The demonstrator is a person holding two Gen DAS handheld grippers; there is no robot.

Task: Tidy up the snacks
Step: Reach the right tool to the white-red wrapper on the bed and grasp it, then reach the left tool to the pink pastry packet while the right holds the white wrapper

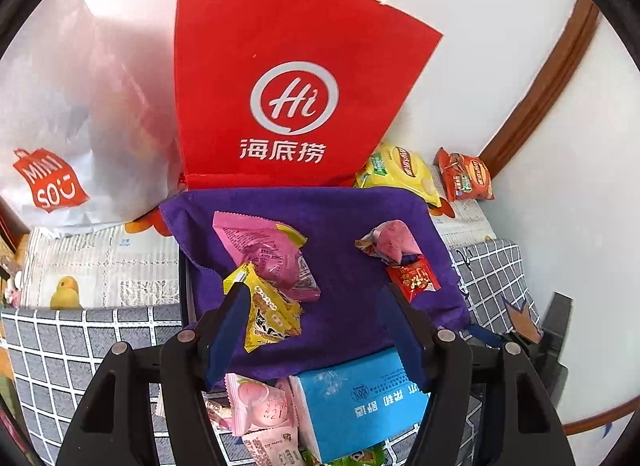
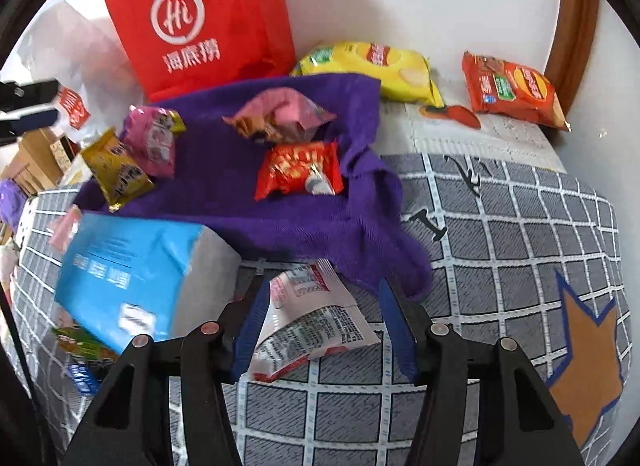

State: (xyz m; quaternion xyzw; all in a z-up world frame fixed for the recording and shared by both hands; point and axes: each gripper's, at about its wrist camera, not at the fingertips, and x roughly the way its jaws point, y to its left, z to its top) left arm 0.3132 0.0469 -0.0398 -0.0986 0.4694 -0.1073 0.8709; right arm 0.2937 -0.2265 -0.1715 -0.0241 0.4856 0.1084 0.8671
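The right tongs stand parted around a white-and-red sachet lying on the grey checked cloth. Whether the blue pads press it is unclear. Beyond, a purple towel carries a red packet, a pink packet and others. A blue tissue pack lies left.

Cloth lies spread on the checked table cover, far-centre. On the cloth: two snack packets left, two more right, one just behind the other. Hi-logo bag stands upright behind the cloth against the wall; Miniso bag to its left. Two chip bags far right, apart. Tissue pack near left of the cloth. Loose sachet near, between the right gripper fingers.
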